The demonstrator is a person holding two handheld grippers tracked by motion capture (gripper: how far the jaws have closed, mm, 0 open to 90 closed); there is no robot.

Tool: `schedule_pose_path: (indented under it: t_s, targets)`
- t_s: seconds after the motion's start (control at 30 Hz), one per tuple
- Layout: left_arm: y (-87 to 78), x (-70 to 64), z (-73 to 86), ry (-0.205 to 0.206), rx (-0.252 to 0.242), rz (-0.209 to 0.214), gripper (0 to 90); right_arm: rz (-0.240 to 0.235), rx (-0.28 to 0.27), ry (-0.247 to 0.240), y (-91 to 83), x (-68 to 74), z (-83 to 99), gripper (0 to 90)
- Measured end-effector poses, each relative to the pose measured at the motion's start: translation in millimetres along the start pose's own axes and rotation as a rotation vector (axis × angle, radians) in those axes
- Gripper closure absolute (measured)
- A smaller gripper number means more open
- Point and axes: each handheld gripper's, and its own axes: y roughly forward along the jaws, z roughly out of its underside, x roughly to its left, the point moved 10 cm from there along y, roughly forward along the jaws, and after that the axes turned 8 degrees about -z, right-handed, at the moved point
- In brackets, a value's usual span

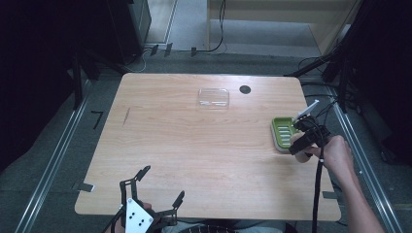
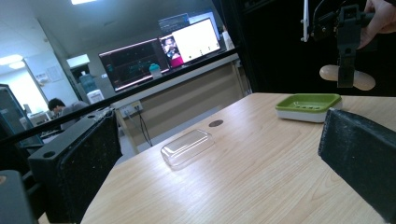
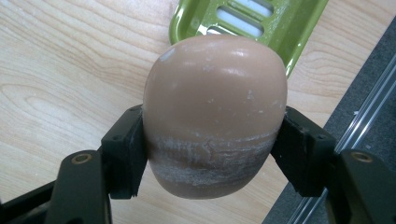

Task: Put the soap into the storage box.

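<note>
Beige soap [image 3: 214, 114] clamped in right tongs [image 3: 212, 140] hides pt of green dish [image 3: 261, 23]; left tongs [image 1: 158, 187] apart.

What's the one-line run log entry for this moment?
right tongs: shut on rounded beige soap bar, held above table | green slotted soap dish: empty | left tongs: open, idle | clear plastic lid: far side

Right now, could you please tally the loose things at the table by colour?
Green soap dish: 1
Clear plastic lid: 1
Tan soap bar, clamped in the right claw: 1
Total: 3
</note>
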Motion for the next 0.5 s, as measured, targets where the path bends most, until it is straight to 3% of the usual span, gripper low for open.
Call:
schedule_pose_path:
  t_s: [0.5]
  targets:
    - [-0.3, 0.0, 0.1, 0.001, 0.001, 0.000, 0.0, -0.002, -0.040, 0.010, -8.2, -6.4, -13.6, 33.9]
